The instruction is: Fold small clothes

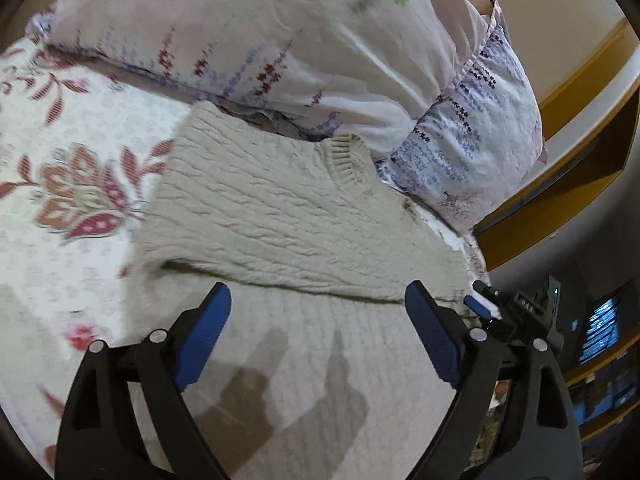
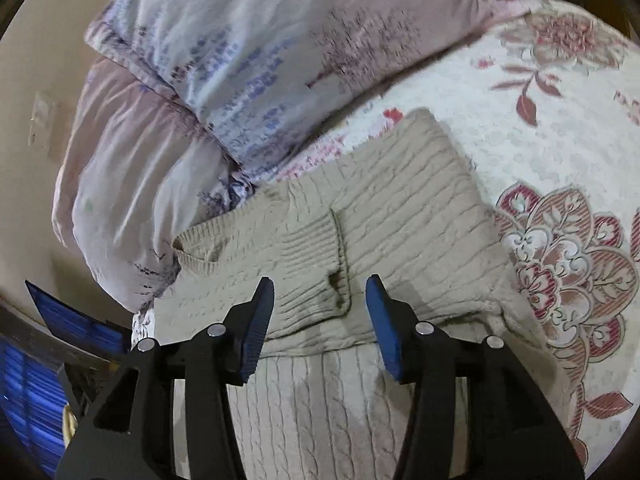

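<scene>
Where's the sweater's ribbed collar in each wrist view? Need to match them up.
Left wrist: ribbed collar sits upper centre, at the far edge of the beige cable-knit sweater, just below the pillow.
Right wrist: ribbed collar sits left of centre, at the sweater's left edge, again against the pillow.
Shared landmark: the lavender-print pillow beside the collar.

A beige cable-knit sweater (image 1: 288,208) lies flat on the bed just ahead of both tools, one ribbed sleeve cuff (image 2: 316,256) folded across its front.
</scene>
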